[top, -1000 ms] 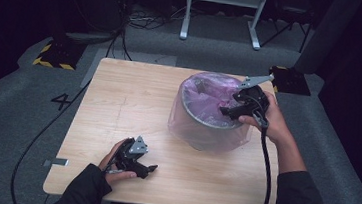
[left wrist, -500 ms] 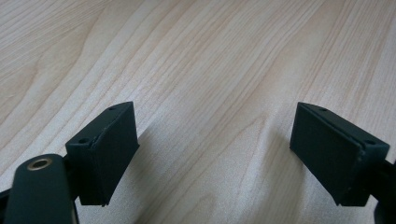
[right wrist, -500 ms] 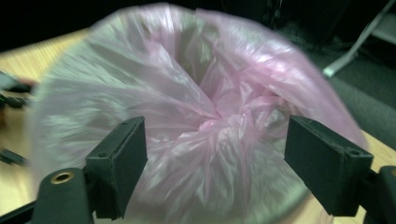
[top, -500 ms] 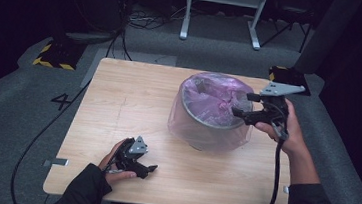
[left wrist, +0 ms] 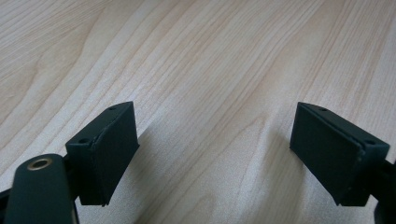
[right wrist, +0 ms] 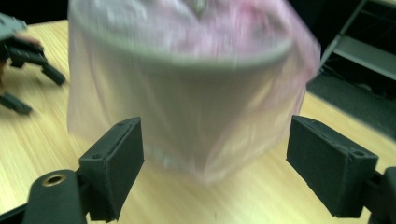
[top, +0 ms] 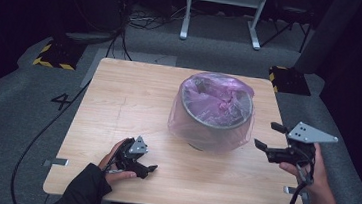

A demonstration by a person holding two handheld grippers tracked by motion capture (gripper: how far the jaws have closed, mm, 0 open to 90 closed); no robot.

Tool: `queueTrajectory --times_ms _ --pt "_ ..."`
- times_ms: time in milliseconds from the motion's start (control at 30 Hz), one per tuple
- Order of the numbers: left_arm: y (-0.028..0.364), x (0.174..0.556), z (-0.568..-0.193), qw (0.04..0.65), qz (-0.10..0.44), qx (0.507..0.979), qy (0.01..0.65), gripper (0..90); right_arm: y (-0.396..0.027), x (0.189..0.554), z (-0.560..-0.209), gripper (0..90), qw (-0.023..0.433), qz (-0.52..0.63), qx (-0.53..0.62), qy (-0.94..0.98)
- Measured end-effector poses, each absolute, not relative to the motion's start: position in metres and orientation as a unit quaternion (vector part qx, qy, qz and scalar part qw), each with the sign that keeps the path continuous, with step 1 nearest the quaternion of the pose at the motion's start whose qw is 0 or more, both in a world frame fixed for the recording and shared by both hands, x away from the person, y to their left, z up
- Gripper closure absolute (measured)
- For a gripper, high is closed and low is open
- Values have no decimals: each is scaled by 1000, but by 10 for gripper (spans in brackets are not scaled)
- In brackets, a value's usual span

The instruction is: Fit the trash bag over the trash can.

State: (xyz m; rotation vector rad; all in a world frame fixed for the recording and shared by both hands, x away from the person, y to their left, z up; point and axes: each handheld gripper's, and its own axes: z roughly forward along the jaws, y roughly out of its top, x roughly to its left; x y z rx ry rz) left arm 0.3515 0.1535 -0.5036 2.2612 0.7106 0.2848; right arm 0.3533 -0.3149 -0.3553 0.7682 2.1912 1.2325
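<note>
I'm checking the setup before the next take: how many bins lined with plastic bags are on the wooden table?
1: a round grey bin lined with a translucent purple plastic bag stands right of centre on the light wooden table.

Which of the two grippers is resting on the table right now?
The left gripper, lying on the table near its front edge. The right gripper is held in the air beside the bag-lined bin.

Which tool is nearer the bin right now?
Right. The right tool sits just off the bin's right side, jaws open toward it. The left tool rests on the table, farther off at the front-left.
</note>
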Motion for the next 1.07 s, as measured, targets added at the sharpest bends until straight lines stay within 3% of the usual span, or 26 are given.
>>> queueTrajectory --times_ms 67,300,433,667,1067 --pt "154 352 -504 368 111 881 277 146 -317 349 -374 191 259 434 291 813" --pt "154 351 -504 368 112 880 279 146 -328 347 -456 191 208 384 334 835" --pt "154 351 -504 368 111 880 278 146 -335 346 -486 189 188 357 351 845" --pt "153 351 -504 369 111 880 279 146 -342 344 -503 181 172 368 373 835" --pt "154 351 -504 369 111 880 277 145 -343 344 -504 166 171 368 379 832"
